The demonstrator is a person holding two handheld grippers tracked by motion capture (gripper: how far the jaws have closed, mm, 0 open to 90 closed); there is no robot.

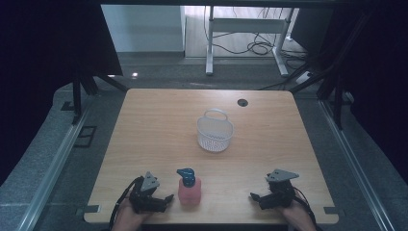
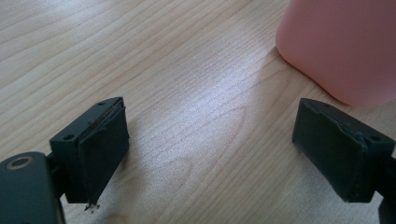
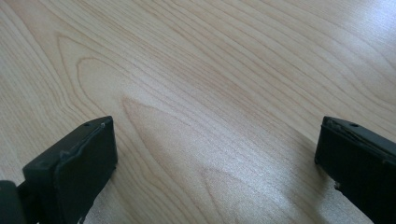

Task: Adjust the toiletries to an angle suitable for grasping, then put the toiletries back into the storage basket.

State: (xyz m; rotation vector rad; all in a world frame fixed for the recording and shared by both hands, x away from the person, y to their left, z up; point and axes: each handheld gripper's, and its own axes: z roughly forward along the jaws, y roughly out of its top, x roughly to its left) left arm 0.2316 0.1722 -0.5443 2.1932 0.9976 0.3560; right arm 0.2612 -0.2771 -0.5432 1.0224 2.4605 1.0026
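A pink pump bottle (image 1: 189,191) with a blue pump head (image 1: 186,175) stands near the table's front edge, left of centre. My left gripper (image 1: 163,199) rests open just left of it; in the left gripper view the bottle's pink body (image 2: 341,46) sits ahead and to the right of the jaws, outside the gap (image 2: 210,149). A white mesh basket (image 1: 214,131) with a handle stands at the middle of the table. My right gripper (image 1: 255,196) lies near the front right edge, open, with bare wood between its jaws (image 3: 215,163).
The wooden table (image 1: 159,125) has a round cable hole (image 1: 242,102) at the back right. Beyond it are a white desk frame (image 1: 240,29) and cables on the floor. Dark curtains flank both sides.
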